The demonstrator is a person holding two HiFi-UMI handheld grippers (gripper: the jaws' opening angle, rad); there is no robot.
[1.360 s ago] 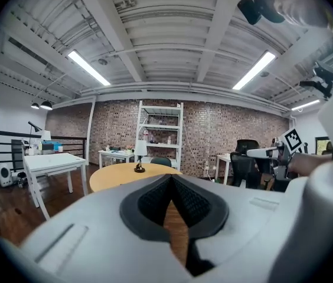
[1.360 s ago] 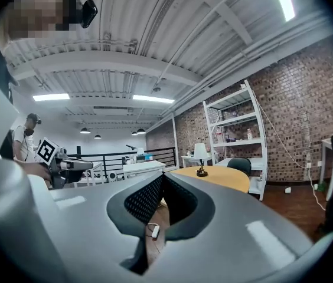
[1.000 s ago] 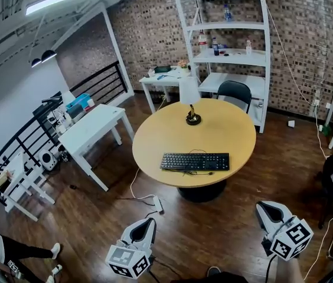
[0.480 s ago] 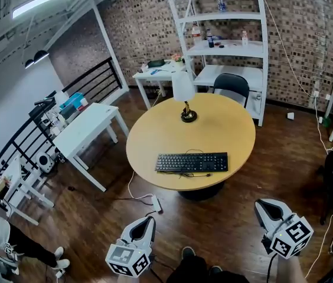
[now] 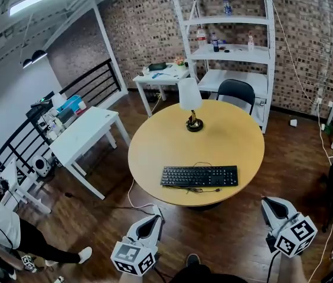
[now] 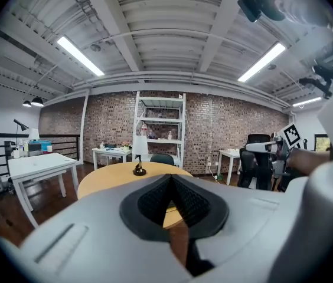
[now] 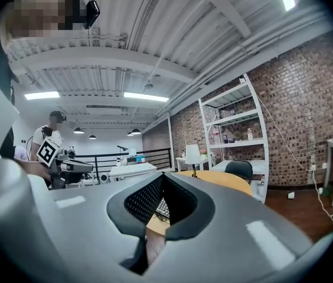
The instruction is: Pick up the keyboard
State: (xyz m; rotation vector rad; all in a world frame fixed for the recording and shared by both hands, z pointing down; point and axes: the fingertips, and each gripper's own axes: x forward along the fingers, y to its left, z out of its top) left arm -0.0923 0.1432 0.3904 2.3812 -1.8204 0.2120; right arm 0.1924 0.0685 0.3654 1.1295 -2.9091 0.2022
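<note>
Behind right claw (image 7: 163,177), keyboard (image 7: 162,209) seems half-hidden.

Keyboard (image 5: 199,175) black. Round table (image 5: 225,134) tan-yellow. Lamp (image 5: 190,96): white shade, black base. Shelving (image 5: 265,58) white. Wall (image 5: 137,34) red-brown brick, pale mortar. Floor (image 5: 225,234) dark brown planks. Left gripper (image 5: 153,218) and right gripper (image 5: 271,203) grey, their cubes black-and-white squares.

round table (image 5: 154,152) | on it: keyboard (image 5: 199,175), lamp (image 5: 191,103)
</note>
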